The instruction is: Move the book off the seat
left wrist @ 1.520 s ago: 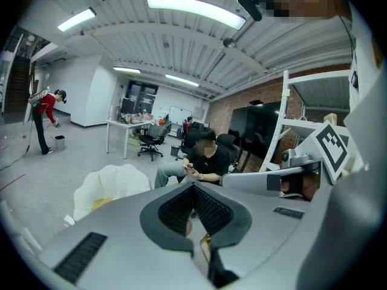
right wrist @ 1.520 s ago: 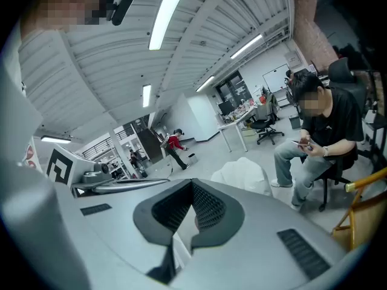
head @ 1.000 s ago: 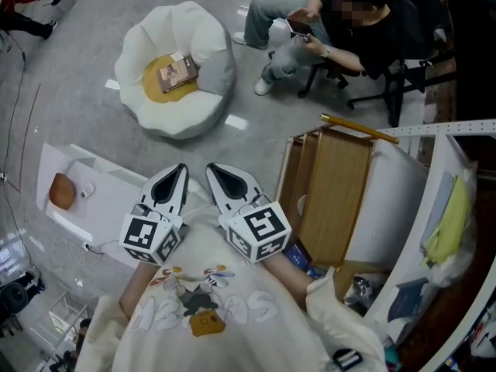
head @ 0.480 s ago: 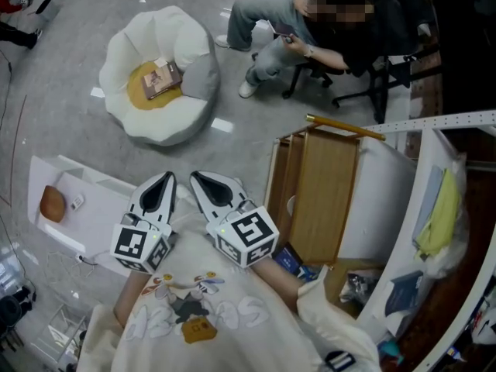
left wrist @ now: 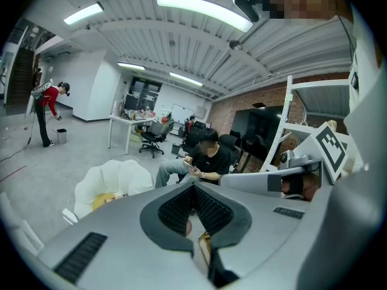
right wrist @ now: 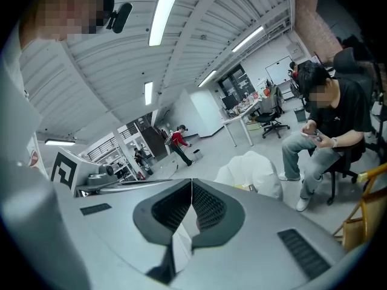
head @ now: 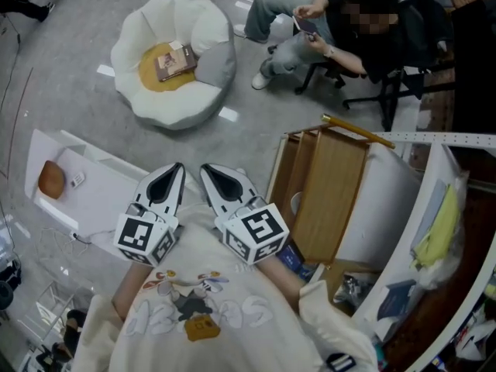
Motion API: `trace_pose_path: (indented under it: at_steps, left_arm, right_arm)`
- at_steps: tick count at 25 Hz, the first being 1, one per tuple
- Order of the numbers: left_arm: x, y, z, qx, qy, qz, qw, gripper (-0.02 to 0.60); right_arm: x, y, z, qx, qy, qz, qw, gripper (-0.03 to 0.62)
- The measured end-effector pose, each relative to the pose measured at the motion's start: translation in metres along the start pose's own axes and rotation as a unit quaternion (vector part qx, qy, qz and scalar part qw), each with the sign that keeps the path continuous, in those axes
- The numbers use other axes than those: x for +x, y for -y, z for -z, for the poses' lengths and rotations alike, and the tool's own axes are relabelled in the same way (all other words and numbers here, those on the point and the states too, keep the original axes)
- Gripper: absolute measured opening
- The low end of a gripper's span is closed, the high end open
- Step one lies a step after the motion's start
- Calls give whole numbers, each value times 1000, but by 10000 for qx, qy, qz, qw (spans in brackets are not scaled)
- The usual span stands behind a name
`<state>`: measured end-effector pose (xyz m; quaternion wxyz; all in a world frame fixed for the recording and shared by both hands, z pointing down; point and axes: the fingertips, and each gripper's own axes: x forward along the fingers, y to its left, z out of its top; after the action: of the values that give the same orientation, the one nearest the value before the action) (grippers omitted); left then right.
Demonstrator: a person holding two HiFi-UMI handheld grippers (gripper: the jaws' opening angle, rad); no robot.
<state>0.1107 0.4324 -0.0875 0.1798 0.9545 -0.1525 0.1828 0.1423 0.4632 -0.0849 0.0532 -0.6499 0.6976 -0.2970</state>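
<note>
While holding left gripper (head: pixel 178 168) and right gripper (head: pixel 206 169) shut, empty, unmoved: book (head: pixel 175 60) well ahead on seat (head: pixel 146 31), untouched; approach still pending.

We see a soft white cloth seat (head: pixel 194 91) with a yellow fabric centre (head: pixel 151 76) and a dull-covered book (head: pixel 177 60), on a smooth, faintly shiny grey floor (head: pixel 256 146). The left gripper (head: pixel 179 167) and right gripper (head: pixel 206 168) show matt grey plastic shells and rough black pads (left wrist: pixel 175 210). The cabinet panel (head: pixel 333 192) is smooth wood.
</note>
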Motion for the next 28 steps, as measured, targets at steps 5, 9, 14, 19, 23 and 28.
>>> trace_pose_path:
  at_steps: [5, 9, 14, 19, 23, 28]
  left_arm:
    - [-19, -30, 4, -167, 53, -130, 9998, 12]
    - [-37, -61, 9, -257, 101, -169, 9995, 12]
    - [-53, -95, 16, -352, 75, -193, 9992, 12]
    - [-38, -100, 14, -412, -52, -73, 9991, 12]
    - [-10, -108, 1, -356, -154, -71, 9992, 12]
    - [28, -125, -27, -421, -194, -163, 9988, 12]
  right_arm:
    - [23, -18, 7, 49, -138, -22, 9999, 9]
    - [49, -38, 16, 136, -156, 1, 9998, 9]
    - [73, -60, 24, 81, -196, 10, 9998, 9]
    - [82, -50, 20, 236, -262, 128, 9993, 9]
    - [103, -34, 10, 322, -327, -18, 9989, 9]
    - [128, -7, -27, 315, -338, -117, 9989, 9]
